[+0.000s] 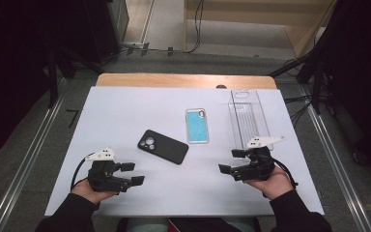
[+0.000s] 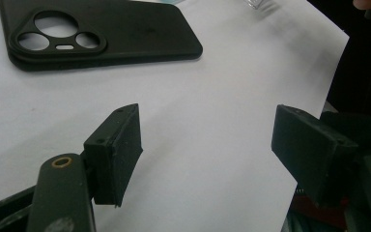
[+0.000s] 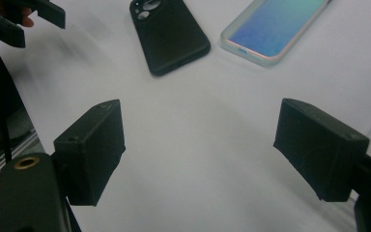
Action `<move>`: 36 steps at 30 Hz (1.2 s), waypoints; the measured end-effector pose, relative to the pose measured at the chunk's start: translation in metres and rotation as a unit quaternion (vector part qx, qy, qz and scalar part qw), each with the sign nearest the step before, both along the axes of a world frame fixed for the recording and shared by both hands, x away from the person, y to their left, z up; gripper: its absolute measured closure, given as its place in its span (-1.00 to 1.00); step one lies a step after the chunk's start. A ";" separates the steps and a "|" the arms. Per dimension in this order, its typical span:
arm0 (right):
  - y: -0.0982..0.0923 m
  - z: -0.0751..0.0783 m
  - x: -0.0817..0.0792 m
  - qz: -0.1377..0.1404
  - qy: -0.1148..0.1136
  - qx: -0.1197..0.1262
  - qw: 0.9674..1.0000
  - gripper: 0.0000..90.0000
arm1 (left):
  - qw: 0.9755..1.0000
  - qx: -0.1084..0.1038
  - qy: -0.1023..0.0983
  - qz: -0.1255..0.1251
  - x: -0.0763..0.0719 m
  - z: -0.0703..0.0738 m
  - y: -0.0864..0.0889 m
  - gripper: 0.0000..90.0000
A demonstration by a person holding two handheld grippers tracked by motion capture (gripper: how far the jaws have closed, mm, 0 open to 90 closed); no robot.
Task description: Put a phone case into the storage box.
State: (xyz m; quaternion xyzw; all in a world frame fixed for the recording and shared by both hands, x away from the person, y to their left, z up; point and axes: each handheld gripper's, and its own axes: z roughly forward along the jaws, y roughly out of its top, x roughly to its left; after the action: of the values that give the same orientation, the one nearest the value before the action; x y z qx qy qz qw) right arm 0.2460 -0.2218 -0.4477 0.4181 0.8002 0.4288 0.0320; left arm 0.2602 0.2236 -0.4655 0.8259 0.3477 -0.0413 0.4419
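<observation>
Left gripper (image 1: 129,174) rests near the left front of the white worktop (image 1: 125,111), fingers (image 2: 116,150) spread apart with nothing between them. Right gripper (image 1: 231,161) sits at the near right, fingers (image 3: 92,145) likewise apart and empty (bare worktop shows in the gap). Black phone case (image 1: 163,146) lies flat at the centre, camera cut-outs facing up, between the two grippers and slightly farther off. Blue-backed phone (image 1: 197,125) lies just to its far right, not touching. Clear plastic tray (image 1: 248,118) lies at far right.
</observation>
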 end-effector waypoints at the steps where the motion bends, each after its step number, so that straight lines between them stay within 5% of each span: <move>1: 0.000 0.000 0.000 0.000 0.000 0.000 1.000 -0.64 | 1.000 0.000 0.003 0.000 0.000 0.000 0.000 -0.41; 10: 0.015 0.009 0.017 -0.045 0.000 -0.010 0.999 -0.64 | 1.000 -0.001 0.004 0.004 0.001 0.000 0.001 -0.41; 25: 0.028 0.020 0.052 -0.074 0.008 -0.015 0.997 -0.64 | 1.000 -0.007 0.006 0.006 0.001 -0.001 0.002 -0.41; 36: 0.047 0.021 0.082 -0.118 0.007 -0.029 0.993 -0.64 | 1.000 -0.002 0.004 0.004 0.001 -0.002 0.001 -0.41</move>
State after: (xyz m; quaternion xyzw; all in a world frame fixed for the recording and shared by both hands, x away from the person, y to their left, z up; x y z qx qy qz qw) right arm 0.3282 -0.1751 -0.4266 0.5111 0.7578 0.3957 0.0893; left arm 0.2607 0.2250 -0.4671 0.8235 0.3531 -0.0434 0.4419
